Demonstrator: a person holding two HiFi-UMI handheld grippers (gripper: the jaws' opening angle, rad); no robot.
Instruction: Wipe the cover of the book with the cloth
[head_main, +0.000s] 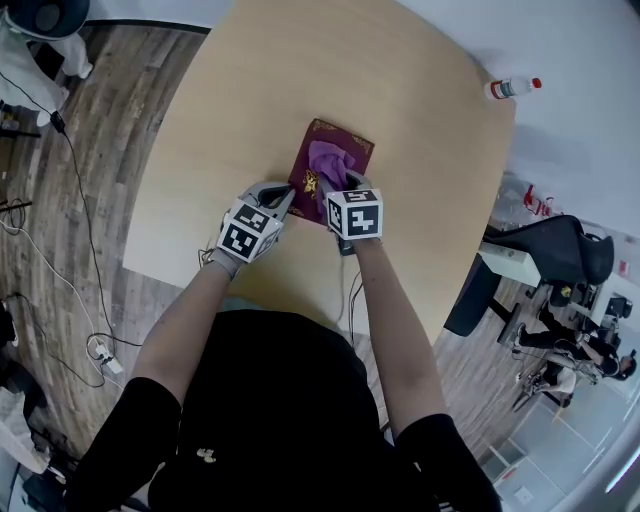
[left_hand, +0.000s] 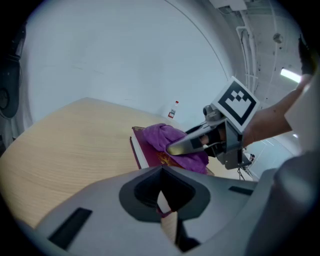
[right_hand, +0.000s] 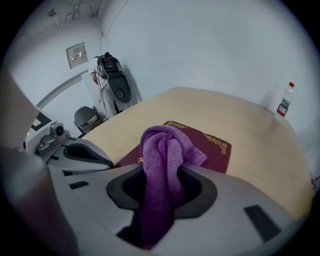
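A dark red book (head_main: 352, 146) with gold trim lies on the light wooden table (head_main: 240, 110). A bunched purple cloth (head_main: 329, 163) rests on its cover. My right gripper (head_main: 338, 189) is shut on the cloth and holds it down on the book's near half; the cloth (right_hand: 163, 150) fills the jaws in the right gripper view, with the book (right_hand: 214, 148) beyond it. My left gripper (head_main: 289, 194) is at the book's near left corner, shut on the book's edge; a sliver of pages and cover shows between its jaws (left_hand: 164, 202). The left gripper view also shows the cloth (left_hand: 165, 136) and book (left_hand: 149, 151).
A small plastic bottle (head_main: 512, 88) with a red cap stands at the table's far right edge. A black office chair (head_main: 555, 250) stands to the right of the table. Cables (head_main: 70, 280) run across the wooden floor on the left.
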